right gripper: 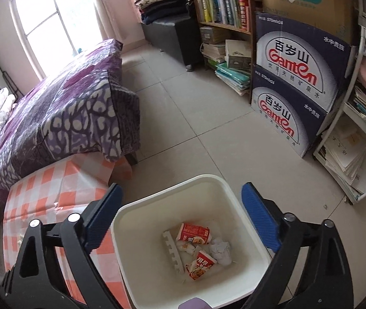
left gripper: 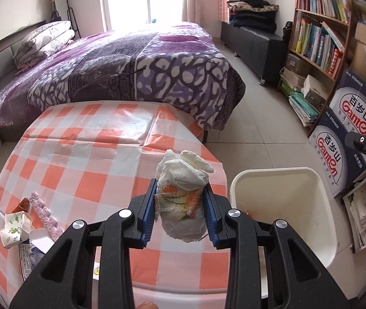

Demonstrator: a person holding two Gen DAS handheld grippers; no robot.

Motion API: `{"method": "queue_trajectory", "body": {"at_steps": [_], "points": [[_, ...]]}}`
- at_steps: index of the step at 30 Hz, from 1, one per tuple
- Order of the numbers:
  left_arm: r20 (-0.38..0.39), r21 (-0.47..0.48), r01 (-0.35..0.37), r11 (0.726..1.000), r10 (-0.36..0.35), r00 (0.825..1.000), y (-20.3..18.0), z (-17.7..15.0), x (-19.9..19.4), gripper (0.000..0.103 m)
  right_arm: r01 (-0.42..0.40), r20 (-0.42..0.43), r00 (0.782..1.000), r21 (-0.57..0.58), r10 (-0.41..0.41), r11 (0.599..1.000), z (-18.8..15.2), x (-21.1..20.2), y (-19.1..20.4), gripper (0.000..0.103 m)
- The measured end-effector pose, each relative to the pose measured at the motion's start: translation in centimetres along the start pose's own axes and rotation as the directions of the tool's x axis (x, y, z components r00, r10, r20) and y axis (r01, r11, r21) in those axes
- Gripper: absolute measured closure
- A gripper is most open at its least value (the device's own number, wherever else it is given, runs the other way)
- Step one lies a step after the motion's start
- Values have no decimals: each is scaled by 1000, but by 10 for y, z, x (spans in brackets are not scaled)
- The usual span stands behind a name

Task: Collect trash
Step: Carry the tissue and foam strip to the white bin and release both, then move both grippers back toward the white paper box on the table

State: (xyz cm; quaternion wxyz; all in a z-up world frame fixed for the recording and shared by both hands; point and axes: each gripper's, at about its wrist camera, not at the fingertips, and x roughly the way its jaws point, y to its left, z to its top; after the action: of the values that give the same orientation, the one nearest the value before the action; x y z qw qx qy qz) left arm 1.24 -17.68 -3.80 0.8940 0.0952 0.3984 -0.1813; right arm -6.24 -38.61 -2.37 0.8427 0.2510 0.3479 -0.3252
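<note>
Above the checked tablecloth [left gripper: 85, 159], the left gripper [left gripper: 180, 213] clamps a crumpled wrapper wad [left gripper: 183, 200], the white bin [left gripper: 312, 206] lying just to its right, while the right gripper [right gripper: 180, 221] hangs spread and empty over that bin.

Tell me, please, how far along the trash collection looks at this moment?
Partly done. The white bin already holds red snack wrappers, a crumpled tissue and a white toothed strip. In hand: the left gripper is shut on a wad of tissue and wrapper above the checked table. The right gripper hangs open over the bin. Left: the paper cup, pink strip and small carton.

Wide-apart jaws above littered white bin [right gripper: 237, 200]
</note>
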Motion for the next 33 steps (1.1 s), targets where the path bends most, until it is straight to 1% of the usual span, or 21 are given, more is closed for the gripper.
{"method": "queue_trajectory", "body": {"at_steps": [4,8,11,14,17,18,19,21,23,27,29,31,33], "points": [[-35,24,56,998,-55,998,-17,-5,5,70,21,-1,1000,37,-21,999,6,0,-17,10],[-84,51,139,989,-134,987,-36,-11,10,69,27,-25,999,73,-26,997,9,3,-33,9],[-135,59,225,973,-216,967,-51,-17,15,69,23,-44,999,92,-19,995,10,5,-39,8],[-185,54,303,952,-288,939,-64,-22,18,68,24,-47,999,96,-19,995,9,5,-41,8],[-212,48,368,929,-350,912,-74,-25,19,68,26,-46,999,98,-21,995,10,5,-42,8],[-217,45,384,922,-366,905,-76,-25,19,63,27,-46,999,101,-22,995,10,5,-42,8],[-219,41,397,917,-379,899,-78,-26,18,50,26,-47,999,104,-21,994,10,5,-43,8],[-216,31,420,907,-404,889,-77,-26,16,37,27,-48,999,108,-22,994,10,6,-41,8],[-215,33,420,907,-404,889,-75,-25,15,36,29,-47,999,110,-24,993,11,6,-40,7],[-211,32,397,917,-382,900,-66,-22,14,33,31,-51,998,102,-26,994,10,7,-38,7],[-207,33,378,925,-363,908,-60,-21,13,30,33,-62,998,79,-28,996,9,10,-32,7],[-202,31,349,937,-336,920,-52,-20,12,24,35,-79,996,55,-31,998,7,13,-23,7],[-200,34,312,949,-300,933,-42,-20,12,23,31,-94,995,36,-27,999,4,15,-14,7]]}}
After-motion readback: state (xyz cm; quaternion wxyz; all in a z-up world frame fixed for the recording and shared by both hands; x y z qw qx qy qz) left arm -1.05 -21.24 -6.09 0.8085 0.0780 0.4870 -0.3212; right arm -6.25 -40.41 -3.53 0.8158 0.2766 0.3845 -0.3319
